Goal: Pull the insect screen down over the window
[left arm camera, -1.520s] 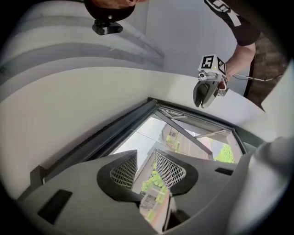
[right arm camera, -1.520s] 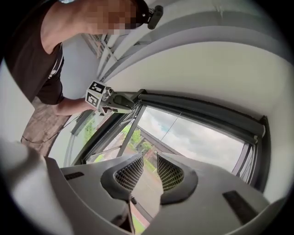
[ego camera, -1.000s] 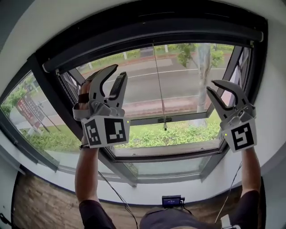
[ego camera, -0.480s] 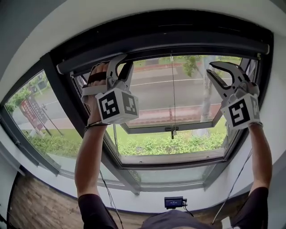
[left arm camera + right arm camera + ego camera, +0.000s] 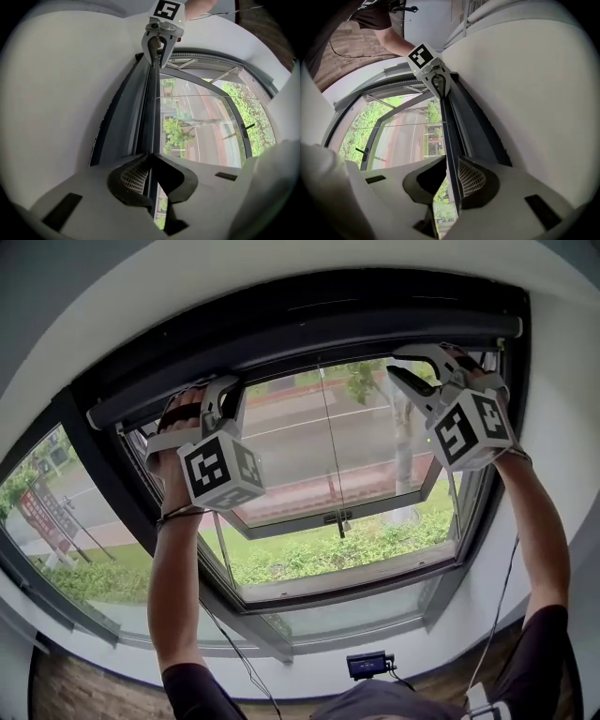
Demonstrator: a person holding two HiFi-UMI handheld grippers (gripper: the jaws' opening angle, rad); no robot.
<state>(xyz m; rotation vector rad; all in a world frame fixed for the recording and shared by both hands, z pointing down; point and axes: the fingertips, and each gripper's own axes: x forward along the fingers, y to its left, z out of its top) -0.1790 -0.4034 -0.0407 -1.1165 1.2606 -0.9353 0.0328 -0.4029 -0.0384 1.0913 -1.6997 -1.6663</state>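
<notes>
Now | insect screen [image 5: 309, 345] rolled up along window [image 5: 328, 484] top | left gripper [image 5: 150, 154] jaws just closed in, clenched on its bar [image 5: 151, 108] | right gripper [image 5: 451, 159] jaws released, straddling same bar

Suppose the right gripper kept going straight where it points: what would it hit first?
Most likely the screen bar: it stands between the right gripper's open jaws, so pushing on would seat it deeper in them. Depth beyond is unclear.
</notes>
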